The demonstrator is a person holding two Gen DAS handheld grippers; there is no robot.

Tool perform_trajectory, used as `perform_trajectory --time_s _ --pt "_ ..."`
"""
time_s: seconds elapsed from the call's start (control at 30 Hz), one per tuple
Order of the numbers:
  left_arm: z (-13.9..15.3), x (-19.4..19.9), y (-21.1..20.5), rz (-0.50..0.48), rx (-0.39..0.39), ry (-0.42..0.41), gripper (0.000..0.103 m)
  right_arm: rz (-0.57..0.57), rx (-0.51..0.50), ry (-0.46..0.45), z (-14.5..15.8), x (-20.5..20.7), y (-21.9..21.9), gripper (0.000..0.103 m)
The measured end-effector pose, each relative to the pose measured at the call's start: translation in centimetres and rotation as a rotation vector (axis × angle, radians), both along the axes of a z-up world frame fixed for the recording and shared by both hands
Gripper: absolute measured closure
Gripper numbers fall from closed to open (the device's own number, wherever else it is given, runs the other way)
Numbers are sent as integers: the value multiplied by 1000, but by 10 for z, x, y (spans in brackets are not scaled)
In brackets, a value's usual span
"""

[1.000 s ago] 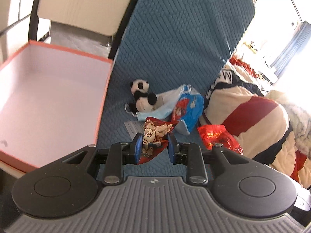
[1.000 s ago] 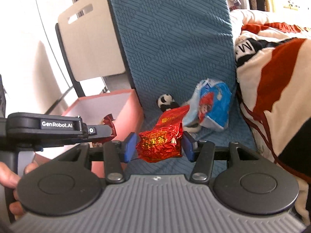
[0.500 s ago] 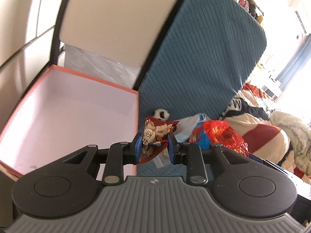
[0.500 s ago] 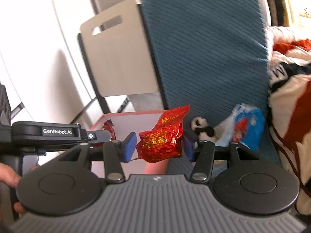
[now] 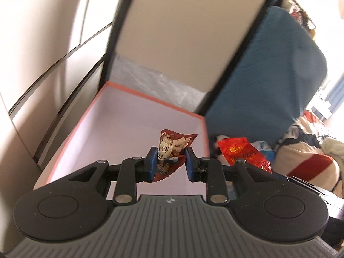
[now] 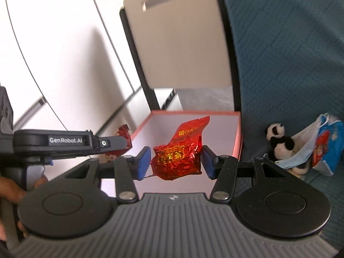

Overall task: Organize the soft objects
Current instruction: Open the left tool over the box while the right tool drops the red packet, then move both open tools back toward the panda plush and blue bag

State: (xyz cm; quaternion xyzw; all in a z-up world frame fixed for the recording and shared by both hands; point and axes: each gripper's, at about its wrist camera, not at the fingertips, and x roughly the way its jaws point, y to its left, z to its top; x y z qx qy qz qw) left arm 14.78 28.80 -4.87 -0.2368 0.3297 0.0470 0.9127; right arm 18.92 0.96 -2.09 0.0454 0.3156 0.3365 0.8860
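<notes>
Hovering over the pink-rimmed box (image 5: 120, 129), the left gripper (image 5: 168, 164) pinches a dark red illustrated packet (image 5: 172, 148). The right gripper (image 6: 175, 161), beside a body reading "GenRobot.AI", clamps a crinkled red foil packet (image 6: 178, 159) with gold Chinese characters, box beyond.

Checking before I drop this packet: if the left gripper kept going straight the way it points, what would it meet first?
Likely the far inside wall of the pink box. The left gripper, shut on the patterned snack packet, points across the box's open interior; nothing else shows in that line, though depth is uncertain.
</notes>
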Motion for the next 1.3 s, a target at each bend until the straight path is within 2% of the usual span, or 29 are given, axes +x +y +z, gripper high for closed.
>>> perform_trajectory --time_s 0.27,0.53,0.67,0.77,0.83,0.9,1.07,1.3 --pt "-42 22 52 62 -29 79 72 46 -94 74 -31 29 55 49" --pt "-77 34 77 92 -47 145 71 77 -181 171 -75 53 96 48" --pt "-85 33 84 98 -41 183 68 83 -203 175 -85 61 107 47" --pt "-84 28 87 111 -42 175 61 88 -205 191 -83 64 108 45" --pt "-79 22 82 110 -36 168 61 82 -204 195 -80 64 106 36" --pt "-72 16 76 112 -29 154 61 72 -205 194 -77 62 105 33" --pt "-49 2 55 91 13 103 61 62 -165 173 -62 51 89 33" --pt "-24 -21 13 63 22 37 61 35 -120 119 -33 26 56 33"
